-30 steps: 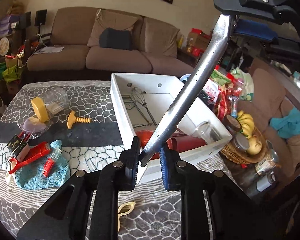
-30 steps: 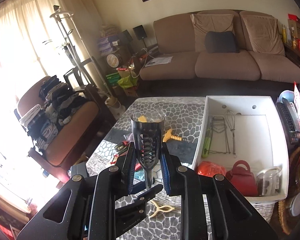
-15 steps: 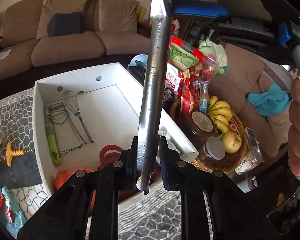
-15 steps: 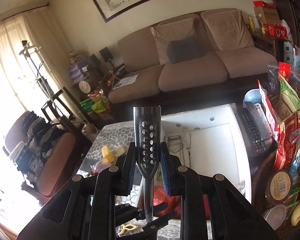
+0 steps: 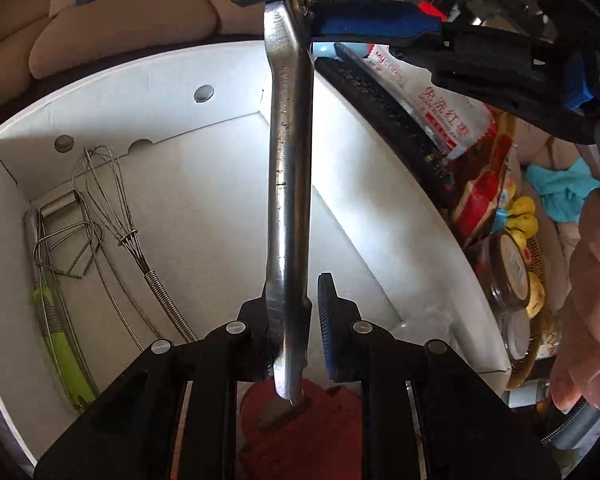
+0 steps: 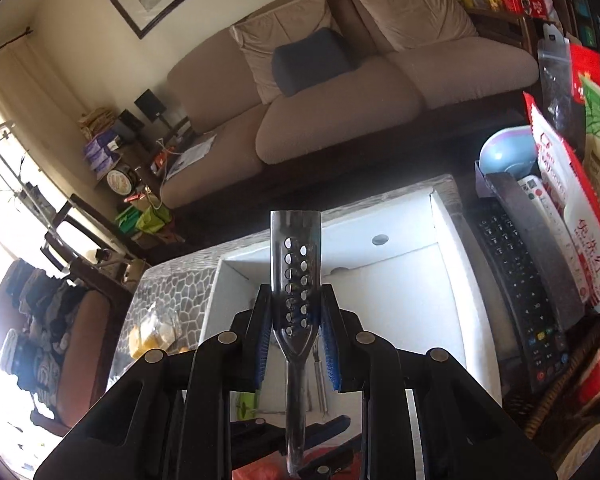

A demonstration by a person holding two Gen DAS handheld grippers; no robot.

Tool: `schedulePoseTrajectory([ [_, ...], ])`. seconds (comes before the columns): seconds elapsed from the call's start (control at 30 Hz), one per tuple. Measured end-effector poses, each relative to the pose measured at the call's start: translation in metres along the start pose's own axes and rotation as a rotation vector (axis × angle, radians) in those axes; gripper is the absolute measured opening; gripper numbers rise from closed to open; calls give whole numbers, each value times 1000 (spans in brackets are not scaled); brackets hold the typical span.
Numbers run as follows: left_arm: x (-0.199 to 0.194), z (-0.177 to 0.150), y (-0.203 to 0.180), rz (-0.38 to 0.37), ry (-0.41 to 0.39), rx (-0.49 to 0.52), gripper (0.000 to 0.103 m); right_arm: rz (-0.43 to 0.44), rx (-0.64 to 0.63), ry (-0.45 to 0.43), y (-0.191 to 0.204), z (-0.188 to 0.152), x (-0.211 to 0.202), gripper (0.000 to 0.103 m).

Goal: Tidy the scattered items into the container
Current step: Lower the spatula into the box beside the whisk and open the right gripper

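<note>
Steel, long and flat, the perforated utensil (image 5: 288, 184) is held at both ends above the white box (image 5: 204, 72): the left gripper (image 5: 294, 334) is clamped on its plain handle end, which pokes out below the pads over a dark red item (image 5: 324, 432) in the box's near corner, and the right gripper (image 6: 294, 338) is clamped on the wider end with its two rows of holes (image 6: 296, 276). In the left wrist view the right gripper's black and blue fingers (image 5: 364, 28) pinch the top of the strip (the same tool, seen from the other side). Inside the box, along its left wall, lie a wire whisk (image 5: 112, 208), a bent wire piece (image 5: 66, 240) and a green-handled tool (image 5: 62, 356); the middle of the floor is bare white card. A hand (image 5: 592, 300) grips the right tool's handle at the picture's right edge. Just beside the box, outside its right wall, lie a black remote (image 6: 516, 288), snack packets (image 6: 568, 216) and a basket with bananas (image 5: 526, 216). Beyond the patterned table (image 6: 172, 276) stands a brown sofa (image 6: 324, 92).
</note>
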State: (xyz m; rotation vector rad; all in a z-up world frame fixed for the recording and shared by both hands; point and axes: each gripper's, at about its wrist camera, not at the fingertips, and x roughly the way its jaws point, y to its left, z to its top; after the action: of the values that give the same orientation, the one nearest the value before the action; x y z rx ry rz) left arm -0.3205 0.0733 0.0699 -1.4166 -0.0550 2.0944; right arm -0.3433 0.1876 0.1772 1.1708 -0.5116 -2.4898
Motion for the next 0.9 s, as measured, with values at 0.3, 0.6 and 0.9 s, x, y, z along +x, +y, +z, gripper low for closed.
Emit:
schedulePoseTrajectory([
  [0.3, 34, 2, 40, 3, 154, -163, 17, -75, 6, 134, -38, 0, 88, 22],
  [0.6, -40, -7, 80, -30, 84, -262, 17, -117, -4, 273, -45, -16, 138, 22],
  [0.9, -96, -16, 121, -33, -19, -303, 18, -220, -113, 310, -23, -16, 175, 22],
])
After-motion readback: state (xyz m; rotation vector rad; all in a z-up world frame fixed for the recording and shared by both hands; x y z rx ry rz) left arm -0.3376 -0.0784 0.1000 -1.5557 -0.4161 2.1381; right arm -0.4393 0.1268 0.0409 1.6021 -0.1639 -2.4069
